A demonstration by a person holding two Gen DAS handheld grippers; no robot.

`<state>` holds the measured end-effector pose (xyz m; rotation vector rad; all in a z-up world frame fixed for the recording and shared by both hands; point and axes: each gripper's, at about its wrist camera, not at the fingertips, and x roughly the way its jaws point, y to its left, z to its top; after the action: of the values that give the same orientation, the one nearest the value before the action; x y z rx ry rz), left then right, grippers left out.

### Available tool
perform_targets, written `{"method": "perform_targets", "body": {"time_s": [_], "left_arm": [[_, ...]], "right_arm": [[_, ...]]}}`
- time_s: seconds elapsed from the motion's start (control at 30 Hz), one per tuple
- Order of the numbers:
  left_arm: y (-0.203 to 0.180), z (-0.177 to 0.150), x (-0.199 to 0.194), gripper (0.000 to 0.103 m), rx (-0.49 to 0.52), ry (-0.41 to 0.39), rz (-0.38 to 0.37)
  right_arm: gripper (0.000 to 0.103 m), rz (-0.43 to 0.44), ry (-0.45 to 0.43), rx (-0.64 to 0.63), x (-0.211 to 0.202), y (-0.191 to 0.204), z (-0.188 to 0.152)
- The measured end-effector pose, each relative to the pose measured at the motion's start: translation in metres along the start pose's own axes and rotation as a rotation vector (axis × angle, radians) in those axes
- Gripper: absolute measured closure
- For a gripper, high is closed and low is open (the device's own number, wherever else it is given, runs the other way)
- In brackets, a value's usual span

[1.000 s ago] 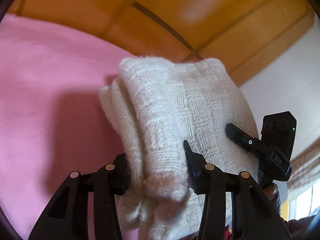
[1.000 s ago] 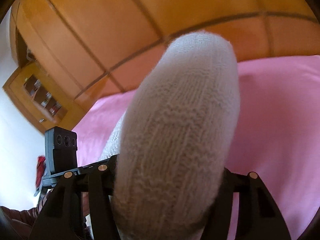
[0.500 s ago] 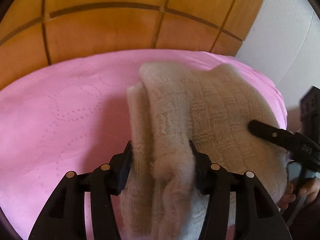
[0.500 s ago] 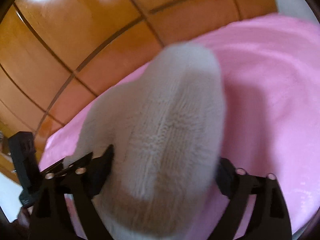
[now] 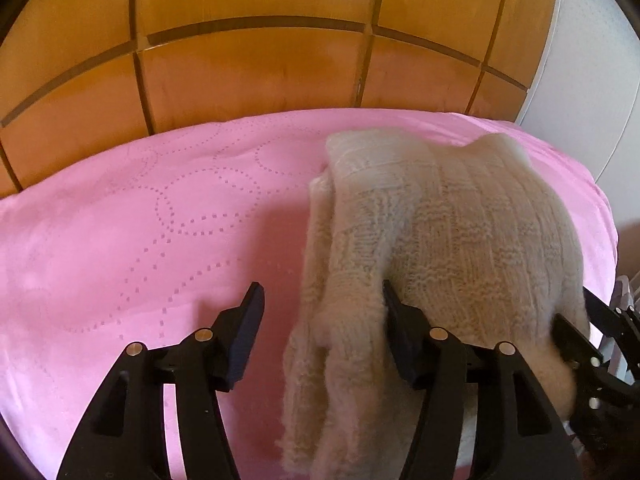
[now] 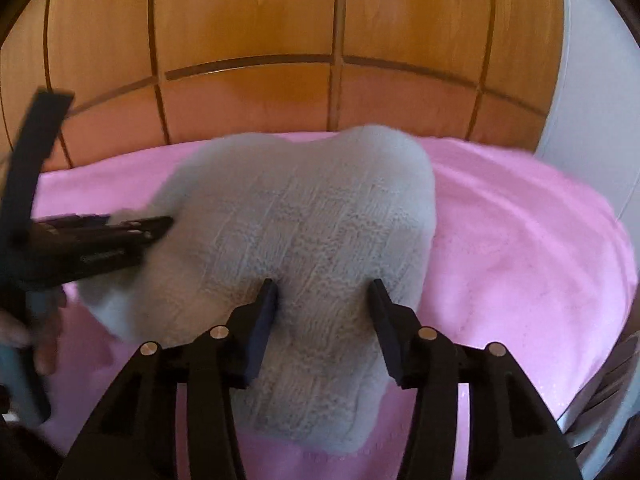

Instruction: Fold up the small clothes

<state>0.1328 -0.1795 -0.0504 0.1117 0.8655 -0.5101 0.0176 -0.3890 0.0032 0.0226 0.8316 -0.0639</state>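
A cream, chunky-knit folded garment [image 5: 460, 240] lies on the pink quilted bed [image 5: 140, 220]. The left gripper [image 5: 320, 308], jaws just widening, stands spread, its 3 o'clock finger touching the knit. The right gripper [image 6: 324, 292], just closing, pinches a fold.

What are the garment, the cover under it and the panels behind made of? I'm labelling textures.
Garment: cream knit, probably wool or acrylic; raised basketweave stitches, fuzzy edges. Cover: pink quilted fabric, soft matte; dotted stitched loops. Panels: glossy varnished wood or veneer; grain and sheen, dark grooves between.
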Motion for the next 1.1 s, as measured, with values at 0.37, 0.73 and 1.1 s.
{"method": "perform_targets", "body": {"time_s": [0.37, 0.73, 1.1], "left_arm": [[0.008, -0.014, -0.049, 0.032, -0.043, -0.079, 0.016], [0.017, -0.035, -0.083, 0.026, -0.071, -0.150, 0.084], [0.012, -0.051, -0.110, 0.016, -0.078, -0.216, 0.146]], "right_arm": [[0.024, -0.022, 0.038, 0.138, -0.008, -0.010, -0.003], [0.008, -0.132, 0.014, 0.226, -0.036, -0.006, -0.005], [0.002, -0.220, -0.066, 0.245, -0.071, 0.008, -0.004]]}}
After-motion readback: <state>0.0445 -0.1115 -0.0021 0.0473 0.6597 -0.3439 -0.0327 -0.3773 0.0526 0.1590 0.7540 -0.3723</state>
